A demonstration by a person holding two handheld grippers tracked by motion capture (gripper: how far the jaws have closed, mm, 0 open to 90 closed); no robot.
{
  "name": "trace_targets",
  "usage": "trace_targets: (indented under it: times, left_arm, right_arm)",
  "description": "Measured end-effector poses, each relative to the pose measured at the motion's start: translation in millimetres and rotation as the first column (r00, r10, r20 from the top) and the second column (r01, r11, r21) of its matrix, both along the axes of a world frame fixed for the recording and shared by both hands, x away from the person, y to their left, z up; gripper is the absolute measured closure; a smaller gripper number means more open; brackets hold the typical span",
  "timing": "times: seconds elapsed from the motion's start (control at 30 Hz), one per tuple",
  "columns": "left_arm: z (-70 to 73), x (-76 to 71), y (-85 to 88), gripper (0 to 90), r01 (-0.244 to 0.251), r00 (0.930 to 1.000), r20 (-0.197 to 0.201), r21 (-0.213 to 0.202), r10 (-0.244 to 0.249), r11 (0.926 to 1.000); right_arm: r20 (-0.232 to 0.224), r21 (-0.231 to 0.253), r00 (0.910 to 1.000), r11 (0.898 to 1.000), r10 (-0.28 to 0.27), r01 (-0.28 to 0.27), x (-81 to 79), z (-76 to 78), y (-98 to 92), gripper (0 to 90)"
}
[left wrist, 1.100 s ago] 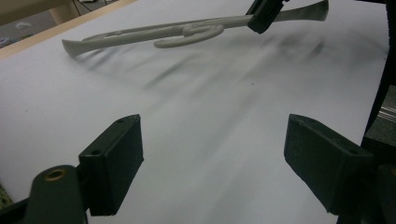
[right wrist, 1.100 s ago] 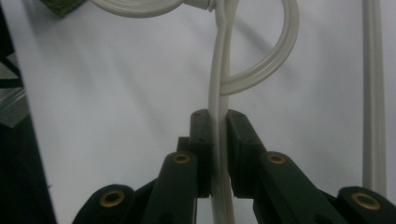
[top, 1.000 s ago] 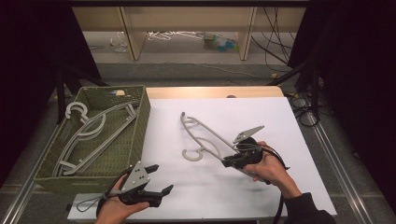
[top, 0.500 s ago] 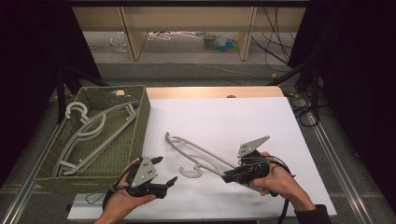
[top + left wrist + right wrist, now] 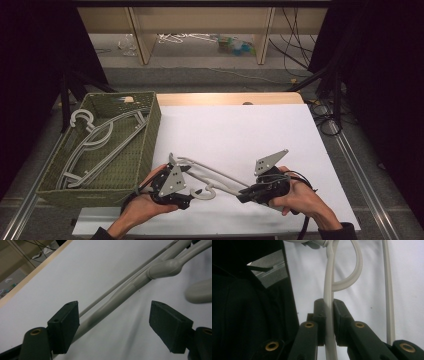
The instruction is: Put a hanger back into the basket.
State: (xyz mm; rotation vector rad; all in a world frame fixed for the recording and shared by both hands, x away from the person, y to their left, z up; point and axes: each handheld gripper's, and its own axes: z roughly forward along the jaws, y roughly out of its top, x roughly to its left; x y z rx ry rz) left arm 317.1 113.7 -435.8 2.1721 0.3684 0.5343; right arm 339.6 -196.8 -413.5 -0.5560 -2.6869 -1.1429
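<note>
no readable text, no labels, no brand marks, no numbers on anything in view

Green basket [image 5: 145,145] — hangers [image 5: 95,137] inside

A lab-style recording room: white-covered table [image 5: 235,125] ringed by black curtains [image 5: 385,75], loose cables [image 5: 295,35] and bare wooden shelving [image 5: 200,20] at the far side.

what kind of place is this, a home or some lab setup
Likely a lab or test setup, not a home: a table under a white sheet, dark curtains around it, loose cables on the floor behind, and a hand-held right gripper.
</note>
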Motion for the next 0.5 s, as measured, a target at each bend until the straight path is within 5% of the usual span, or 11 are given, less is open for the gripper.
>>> trace_targets:
  times: [0.23,0.5]
  left_arm:
    - [-5.7,4.7,-10.2,37.6,0.128,0.9914,0.02,0.062,-0.129,0.9899]
    - [-1.8,10.0,-16.1,64.3,0.238,0.9668,0.061,0.145,-0.248,0.9604]
  right_arm:
    - [-0.012,0.009,0.9994,0.999,0.034,-0.034,-3.6,-1.1,2.5,82.5]
    - [-0.019,0.017,0.9978,0.998,0.064,-0.063,-2.8,-3.1,0.5,82.2]
